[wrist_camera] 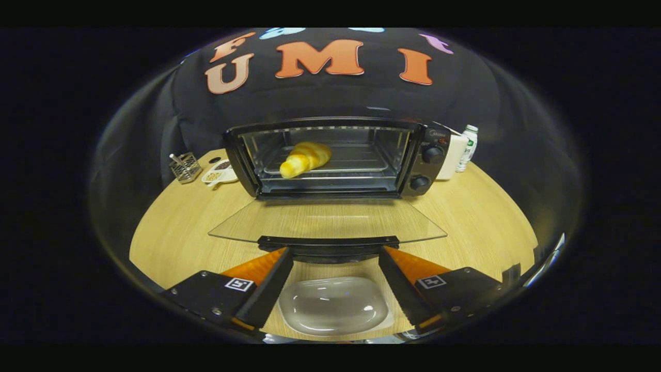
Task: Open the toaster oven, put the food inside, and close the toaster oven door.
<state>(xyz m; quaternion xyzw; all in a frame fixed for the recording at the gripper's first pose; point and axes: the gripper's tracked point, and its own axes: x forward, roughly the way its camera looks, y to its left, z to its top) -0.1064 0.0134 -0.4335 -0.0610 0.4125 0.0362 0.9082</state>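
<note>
A black toaster oven [413, 160] stands on the wooden table [480, 217], its glass door [325, 219] folded down flat toward me. A yellow croissant-shaped bread [304, 157] lies on the wire rack inside, left of middle. The door's black handle [328, 242] runs along its near edge, just beyond my fingertips. My gripper [333, 254] is open, its fingers spread wide, one under each end of the handle, with nothing held. Between the fingers, nearer to me, a clear plastic dish [333, 305] sits on the table.
Left of the oven stand a small wire basket [185, 167] and a white dish [221, 173] with snacks. Right of the oven are a white box [450, 157] and a small bottle [467, 147]. Black cloth forms the back wall.
</note>
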